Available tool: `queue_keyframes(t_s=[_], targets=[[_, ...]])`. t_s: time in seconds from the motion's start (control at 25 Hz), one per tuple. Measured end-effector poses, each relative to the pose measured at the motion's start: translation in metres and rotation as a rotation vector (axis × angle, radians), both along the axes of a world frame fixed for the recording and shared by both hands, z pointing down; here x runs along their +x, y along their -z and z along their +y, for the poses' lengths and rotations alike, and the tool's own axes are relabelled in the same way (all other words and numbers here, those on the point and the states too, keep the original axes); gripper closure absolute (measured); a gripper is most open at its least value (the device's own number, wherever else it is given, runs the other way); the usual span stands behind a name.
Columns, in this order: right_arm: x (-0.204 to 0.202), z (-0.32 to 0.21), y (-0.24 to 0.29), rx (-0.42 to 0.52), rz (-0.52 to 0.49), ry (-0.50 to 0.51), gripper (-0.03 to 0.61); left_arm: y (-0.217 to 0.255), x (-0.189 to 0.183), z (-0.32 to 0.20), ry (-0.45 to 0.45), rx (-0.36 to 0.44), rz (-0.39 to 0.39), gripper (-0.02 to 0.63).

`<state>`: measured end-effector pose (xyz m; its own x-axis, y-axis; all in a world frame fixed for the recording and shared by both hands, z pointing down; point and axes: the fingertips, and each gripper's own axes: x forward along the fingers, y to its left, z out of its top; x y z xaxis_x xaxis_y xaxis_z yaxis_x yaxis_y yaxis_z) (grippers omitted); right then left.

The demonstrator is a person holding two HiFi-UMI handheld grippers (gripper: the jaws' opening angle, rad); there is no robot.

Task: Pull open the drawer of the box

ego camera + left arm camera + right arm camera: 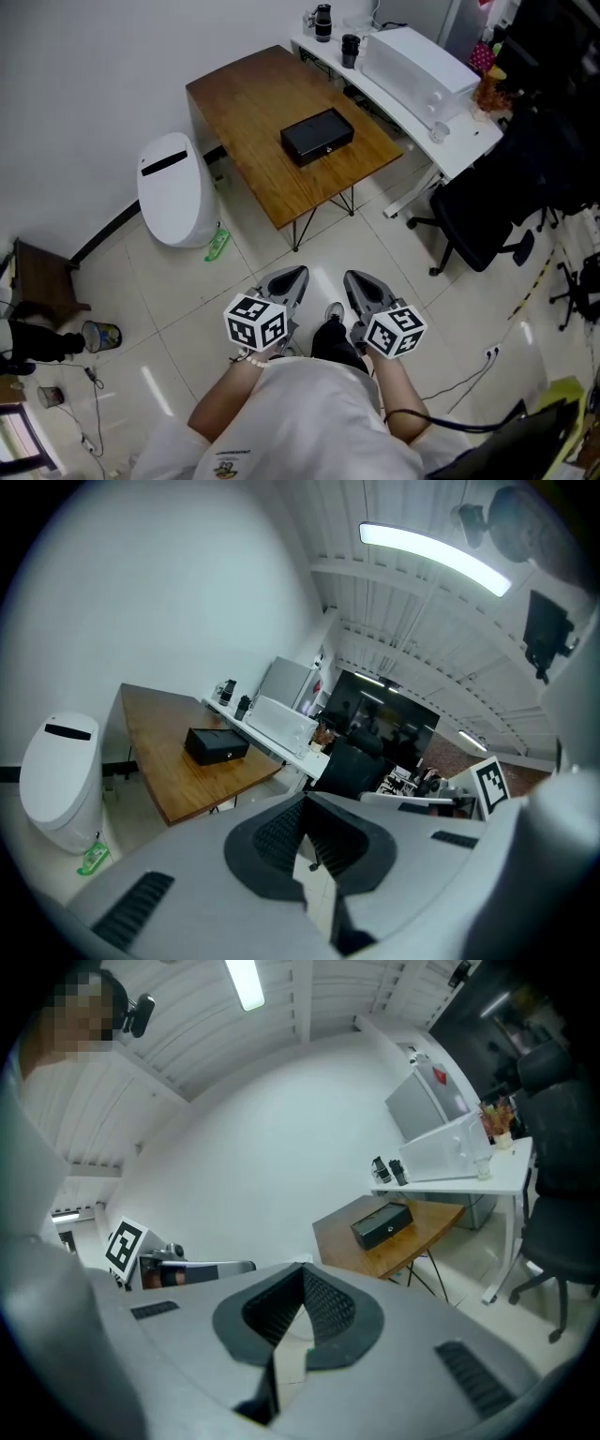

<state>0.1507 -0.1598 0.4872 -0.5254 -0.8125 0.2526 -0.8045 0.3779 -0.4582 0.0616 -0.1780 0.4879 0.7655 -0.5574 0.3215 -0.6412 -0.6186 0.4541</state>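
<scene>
A small black box (pixel 317 136) with a drawer front lies near the right edge of a brown wooden table (pixel 246 98). It also shows far off in the left gripper view as the box (pixel 216 745) and in the right gripper view as the box (pixel 382 1223). Both grippers are held close to the person's body above the tiled floor, well short of the table. My left gripper (pixel 292 275) is shut with nothing in it, its jaws meeting at the tip (pixel 302 804). My right gripper (pixel 353 278) is likewise shut and empty (pixel 302 1275).
A white rounded bin (pixel 174 192) stands left of the table, with a green bottle (pixel 217 246) lying beside it. A white desk (pixel 452 150) carrying a white machine (pixel 417 64) and dark cups (pixel 322 22) adjoins the table on the right. A black office chair (pixel 478 216) stands below it.
</scene>
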Motion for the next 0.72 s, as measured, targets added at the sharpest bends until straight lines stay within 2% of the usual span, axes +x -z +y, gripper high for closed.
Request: queue_keyframes(t_s=[0.36, 0.72], targets=[[0.043, -0.065, -0.001, 0.007, 0.007, 0.070, 0.592, 0.003, 0.040, -0.061, 0.086, 0.000, -0.001, 0.612], [0.087, -0.102, -0.010, 0.004, 0.050, 0.099, 0.592, -0.004, 0.084, -0.087, 0.092, -0.013, -0.036, 0.612]])
